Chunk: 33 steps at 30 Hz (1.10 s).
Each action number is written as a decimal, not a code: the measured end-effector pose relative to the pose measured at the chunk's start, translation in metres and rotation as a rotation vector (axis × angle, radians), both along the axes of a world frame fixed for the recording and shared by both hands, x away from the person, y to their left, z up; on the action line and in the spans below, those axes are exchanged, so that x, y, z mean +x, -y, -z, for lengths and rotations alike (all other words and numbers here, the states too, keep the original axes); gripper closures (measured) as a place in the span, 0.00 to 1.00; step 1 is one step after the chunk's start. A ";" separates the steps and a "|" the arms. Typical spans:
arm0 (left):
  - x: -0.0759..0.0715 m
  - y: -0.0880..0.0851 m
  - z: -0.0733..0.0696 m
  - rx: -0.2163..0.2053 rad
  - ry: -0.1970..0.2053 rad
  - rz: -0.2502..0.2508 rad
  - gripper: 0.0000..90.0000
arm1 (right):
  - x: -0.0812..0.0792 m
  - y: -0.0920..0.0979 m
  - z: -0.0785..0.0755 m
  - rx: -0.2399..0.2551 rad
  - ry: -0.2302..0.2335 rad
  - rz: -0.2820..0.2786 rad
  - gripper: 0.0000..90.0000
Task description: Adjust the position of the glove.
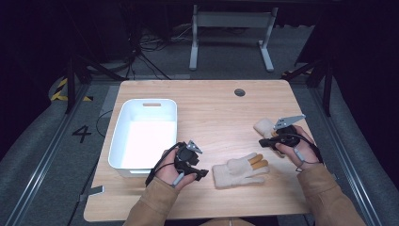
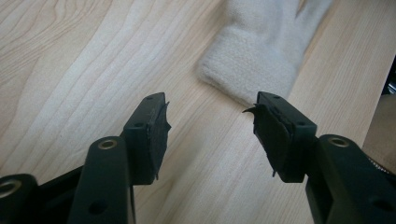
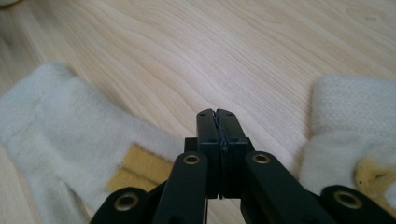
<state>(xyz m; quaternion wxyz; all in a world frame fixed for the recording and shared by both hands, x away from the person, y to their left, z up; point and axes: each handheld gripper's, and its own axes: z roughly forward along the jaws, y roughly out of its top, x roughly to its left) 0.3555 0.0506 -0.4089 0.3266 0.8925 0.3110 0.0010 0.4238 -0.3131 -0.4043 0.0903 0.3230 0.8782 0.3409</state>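
Landmark: the white bin (image 1: 123,123), standing on the left part of the bench (image 1: 211,108); its inside appears bare.
Near glove: a cream glove (image 1: 237,170) with tan fingertip patches is laid flat to the right of the bin, near the front edge of the bench, cuff toward the bin.
Far glove: a second cream glove (image 1: 264,126) lies farther right of the bin, partly hidden behind the right gripper.
Left gripper: the left gripper (image 2: 210,126) is held just off the bin's front right corner; its fingers (image 2: 152,133) are spread wide with nothing between them, and the near glove's cuff lies just ahead of them.
Right gripper: the right gripper (image 3: 218,116) is held well to the right of the bin, between the two gloves; its fingers are pressed together with nothing gripped.
Risk, thin grasp: if only the cuff's edge is pinched, the soft knit is judged likely to slip out on lifting.
Risk, bench contact: a low approach could drive the open fingers into the wood or push the glove away.
Risk, bin: a dangling glove could catch on the bin's rim.
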 end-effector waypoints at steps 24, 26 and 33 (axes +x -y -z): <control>0.000 0.005 0.003 -0.002 -0.005 0.021 0.50 | 0.012 -0.033 0.028 -0.083 0.001 -0.038 1.00; 0.000 0.005 0.003 0.001 -0.006 0.027 0.50 | 0.012 -0.034 0.032 -0.102 -0.013 -0.052 1.00; 0.001 0.004 0.002 -0.004 -0.006 0.021 0.50 | 0.008 -0.038 0.034 -0.139 -0.044 -0.079 1.00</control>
